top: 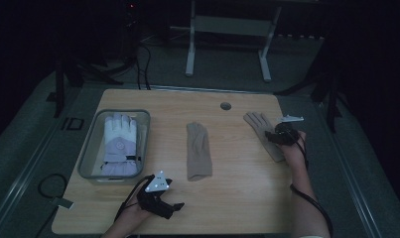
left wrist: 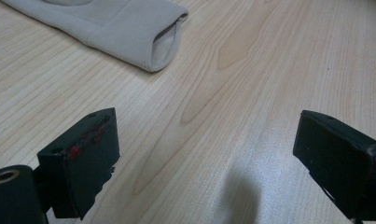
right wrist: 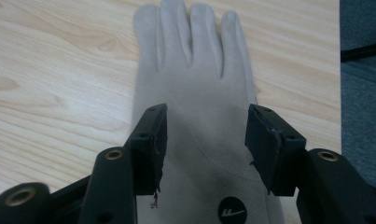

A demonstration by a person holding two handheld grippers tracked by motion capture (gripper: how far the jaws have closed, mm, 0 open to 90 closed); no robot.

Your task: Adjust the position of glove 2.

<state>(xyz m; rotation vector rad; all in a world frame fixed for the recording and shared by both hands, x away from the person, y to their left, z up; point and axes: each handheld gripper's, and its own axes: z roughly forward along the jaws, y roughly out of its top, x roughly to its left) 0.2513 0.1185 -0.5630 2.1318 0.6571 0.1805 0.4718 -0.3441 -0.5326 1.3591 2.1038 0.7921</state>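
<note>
The beige glove (right wrist: 195, 116) lies flat at the tabletop's (top: 237, 188) right edge, fingers pointing far. My right tongs (right wrist: 204, 140) stand apart above its back, gripping nothing. I should lower squarely and pinch one layer. My left tongs (left wrist: 204, 154) idle, apart, near the second glove (left wrist: 125, 28).

High view overhead; gripper views near table (top: 237, 183), sharing gloves.
</note>
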